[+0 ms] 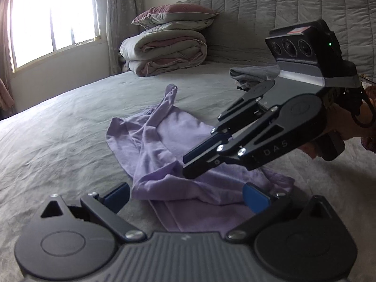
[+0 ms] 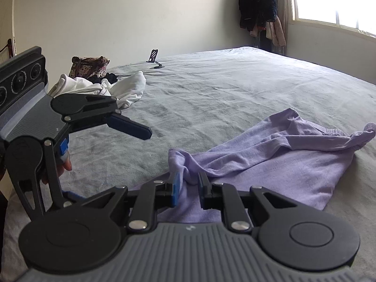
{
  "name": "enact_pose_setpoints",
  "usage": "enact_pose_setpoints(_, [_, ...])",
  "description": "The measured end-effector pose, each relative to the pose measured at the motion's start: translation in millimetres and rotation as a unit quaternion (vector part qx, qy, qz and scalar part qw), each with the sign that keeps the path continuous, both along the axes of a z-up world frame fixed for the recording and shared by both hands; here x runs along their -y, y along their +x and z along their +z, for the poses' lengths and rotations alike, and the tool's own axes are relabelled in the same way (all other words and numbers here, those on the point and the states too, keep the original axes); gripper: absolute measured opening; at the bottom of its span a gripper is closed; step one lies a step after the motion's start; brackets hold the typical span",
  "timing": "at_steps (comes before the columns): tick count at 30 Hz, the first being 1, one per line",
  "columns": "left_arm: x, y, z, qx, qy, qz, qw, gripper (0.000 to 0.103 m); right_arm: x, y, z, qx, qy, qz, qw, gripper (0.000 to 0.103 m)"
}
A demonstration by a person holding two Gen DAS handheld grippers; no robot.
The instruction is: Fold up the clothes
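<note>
A lilac long-sleeved garment (image 1: 178,136) lies crumpled on the grey bed sheet (image 1: 58,129), one sleeve trailing toward the headboard. My left gripper (image 1: 185,197) stands wide open just above the garment's near edge, with cloth lying between its blue pads (image 1: 255,198). My right gripper (image 1: 186,165) comes in from the right, held by a hand (image 1: 340,127), its tips down on the cloth. In the right wrist view the right gripper (image 2: 189,188) is nearly closed, with a raised fold of the garment (image 2: 270,162) pinched between its fingers. The left gripper (image 2: 105,162) hovers open at the left.
Folded quilts topped by a pillow (image 1: 164,49) sit by the padded headboard (image 1: 293,11), with folded grey clothing (image 1: 253,74) to their right. A heap of white clothes (image 2: 117,87), a patterned garment (image 2: 89,65) and a phone stand (image 2: 154,58) lie on the far side of the bed.
</note>
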State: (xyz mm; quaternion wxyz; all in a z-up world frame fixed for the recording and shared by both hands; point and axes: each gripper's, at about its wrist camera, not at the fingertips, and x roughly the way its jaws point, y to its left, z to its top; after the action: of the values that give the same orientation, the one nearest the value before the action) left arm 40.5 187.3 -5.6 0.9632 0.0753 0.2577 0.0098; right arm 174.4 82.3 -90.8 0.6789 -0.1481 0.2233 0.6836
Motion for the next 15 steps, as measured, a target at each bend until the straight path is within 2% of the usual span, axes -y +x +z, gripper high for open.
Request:
enact_pose_setpoints(3, [-4, 8, -4, -0.01, 0.0, -0.011, 0.9999, 0.102, 9, 8, 3, -0.024, 0.006, -0.012, 1.0, 0.041])
enact_pose_setpoints(4, [-6, 10, -5, -0.014, -0.001, -0.015, 0.9998, 0.102, 12, 10, 3, -0.025, 0.004, -0.02, 0.999, 0.051])
enact_pose_setpoints(6, [-12, 15, -5, -0.026, -0.004, 0.009, 0.9996, 0.102, 18, 12, 5, -0.02, 0.005, -0.032, 0.999, 0.053])
enact_pose_setpoints(8, [-23, 19, -6, -0.049, -0.045, 0.051, 0.9965, 0.102, 25, 14, 6, -0.016, 0.008, -0.042, 0.999, 0.053])
enact_pose_setpoints(10, [-34, 23, -7, -0.069, -0.086, 0.091, 0.9897, 0.102, 33, 6, 7, 0.021, 0.008, -0.044, 0.999, 0.053])
enact_pose_setpoints(12, [-41, 24, -11, -0.072, -0.129, 0.122, 0.9815, 0.102, 40, -6, 6, 0.073, 0.004, -0.038, 0.997, 0.053])
enact_pose_setpoints(15, [-45, 28, -14, -0.08, -0.179, 0.154, 0.9684, 0.102, 51, -31, -3, 0.164, -0.009, -0.008, 0.986, 0.053])
